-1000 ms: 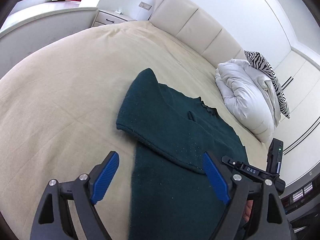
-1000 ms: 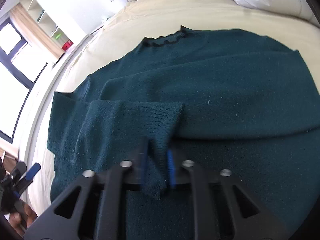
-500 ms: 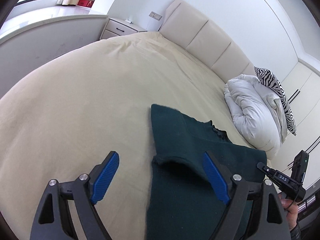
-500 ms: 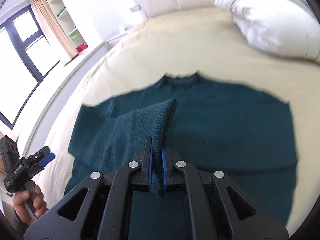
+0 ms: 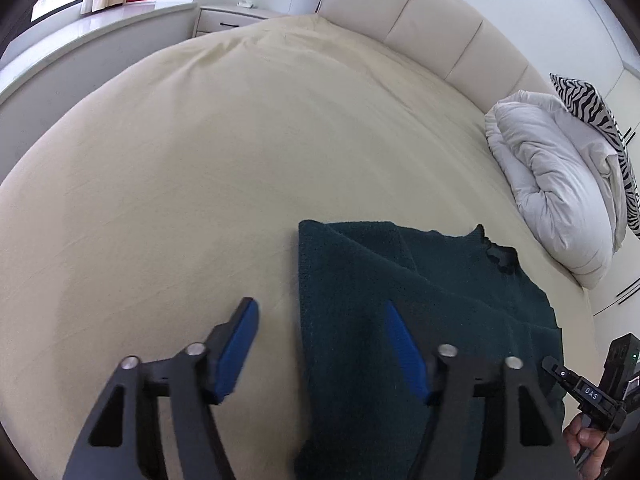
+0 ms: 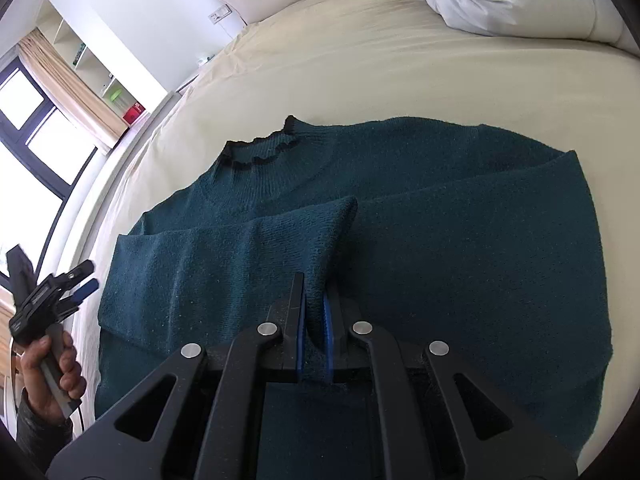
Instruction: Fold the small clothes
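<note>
A dark green knit sweater (image 6: 460,232) lies flat on the cream bed (image 6: 400,76), neck toward the headboard. Its left sleeve (image 6: 224,256) is folded across the chest. My right gripper (image 6: 315,300) is shut on the sleeve's cuff end and holds it just above the sweater's body. In the left wrist view the sweater (image 5: 400,280) lies at the lower right. My left gripper (image 5: 318,334) is open and empty, hovering over the sweater's left edge, one finger over the bed sheet (image 5: 240,160) and one over the cloth.
A white folded duvet (image 5: 552,184) and a zebra-print pillow (image 5: 600,120) lie at the head of the bed on the right. A padded headboard (image 5: 420,28) and a nightstand (image 5: 232,20) stand behind. A window and shelves (image 6: 60,92) are to the left.
My right gripper carried the sleeve cuff across and lowered it over the sweater's chest. My left gripper has drawn back toward the sweater's left edge, still open.
</note>
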The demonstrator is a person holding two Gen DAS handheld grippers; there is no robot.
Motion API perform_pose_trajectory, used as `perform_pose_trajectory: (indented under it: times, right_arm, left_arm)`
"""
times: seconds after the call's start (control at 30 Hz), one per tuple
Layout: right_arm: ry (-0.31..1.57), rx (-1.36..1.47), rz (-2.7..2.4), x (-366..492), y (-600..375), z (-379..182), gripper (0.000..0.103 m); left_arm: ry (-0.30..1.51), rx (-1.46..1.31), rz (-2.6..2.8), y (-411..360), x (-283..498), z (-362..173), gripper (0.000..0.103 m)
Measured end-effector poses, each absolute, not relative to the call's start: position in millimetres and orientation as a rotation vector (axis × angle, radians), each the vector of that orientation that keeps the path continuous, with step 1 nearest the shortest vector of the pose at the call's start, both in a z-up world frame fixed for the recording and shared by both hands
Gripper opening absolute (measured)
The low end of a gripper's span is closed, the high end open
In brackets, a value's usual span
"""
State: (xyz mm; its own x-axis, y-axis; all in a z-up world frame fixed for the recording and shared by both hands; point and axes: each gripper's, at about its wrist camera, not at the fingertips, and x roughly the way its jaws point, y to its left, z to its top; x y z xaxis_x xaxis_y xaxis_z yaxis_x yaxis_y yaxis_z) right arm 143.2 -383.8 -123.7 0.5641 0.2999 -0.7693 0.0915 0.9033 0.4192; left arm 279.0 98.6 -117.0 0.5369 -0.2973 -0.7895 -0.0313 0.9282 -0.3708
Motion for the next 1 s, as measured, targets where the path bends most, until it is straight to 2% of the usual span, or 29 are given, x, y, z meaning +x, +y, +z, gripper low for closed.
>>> perform_pose_trajectory:
  times: [0.03, 0.13, 0.2, 0.47, 0.57, 0.7, 0.77, 0.83, 0.9, 0.93, 0.97, 1.0]
  right_arm:
    - [0.973, 0.451, 0.133, 143.7, -384.7, -124.7, 0.006]
    - [0.976, 0.433, 0.140, 137.8, -385.8, -127.2, 0.006]
    - [0.984, 0.423, 0.123, 137.1, -388.3, -129.6, 0.006]
    - [0.932, 0.452, 0.112, 126.5, -381.7, -118.2, 0.006]
    - [1.018, 0.465, 0.090, 140.9, -387.4, -147.1, 0.006]
    - [1.007, 0.510, 0.100, 139.6, -391.9, -144.6, 0.007]
    - [1.011, 0.515, 0.107, 138.5, -391.5, -142.0, 0.010]
    - [1.022, 0.567, 0.114, 137.2, -396.4, -140.4, 0.011]
    - [1.027, 0.637, 0.133, 134.3, -402.4, -139.8, 0.013]
    - [1.013, 0.654, 0.143, 132.1, -403.5, -138.5, 0.016]
    - [1.002, 0.651, 0.145, 129.6, -401.3, -137.7, 0.023]
    - [1.005, 0.633, 0.141, 127.6, -398.9, -138.2, 0.029]
  left_arm:
    - [1.014, -0.347, -0.152, 95.7, 285.2, -121.3, 0.038]
    - [1.024, -0.307, -0.127, 91.4, 290.5, -125.5, 0.013]
    - [1.017, -0.298, -0.130, 94.2, 289.5, -125.2, 0.009]
    - [0.979, -0.330, -0.105, 110.1, 290.4, -129.4, 0.007]
    - [0.977, -0.288, -0.106, 104.5, 290.8, -131.1, 0.008]
    - [0.983, -0.335, -0.104, 112.0, 281.6, -121.1, 0.015]
    - [0.961, -0.336, -0.121, 110.3, 265.9, -109.9, 0.028]
    - [0.949, -0.298, -0.128, 103.1, 249.0, -102.0, 0.053]
    - [0.949, -0.244, -0.131, 94.7, 235.5, -100.5, 0.062]
    - [0.961, -0.204, -0.126, 89.4, 232.2, -103.4, 0.062]
    - [0.988, -0.152, -0.105, 83.9, 232.1, -110.4, 0.062]
    - [1.003, -0.141, -0.102, 82.3, 232.6, -116.8, 0.054]
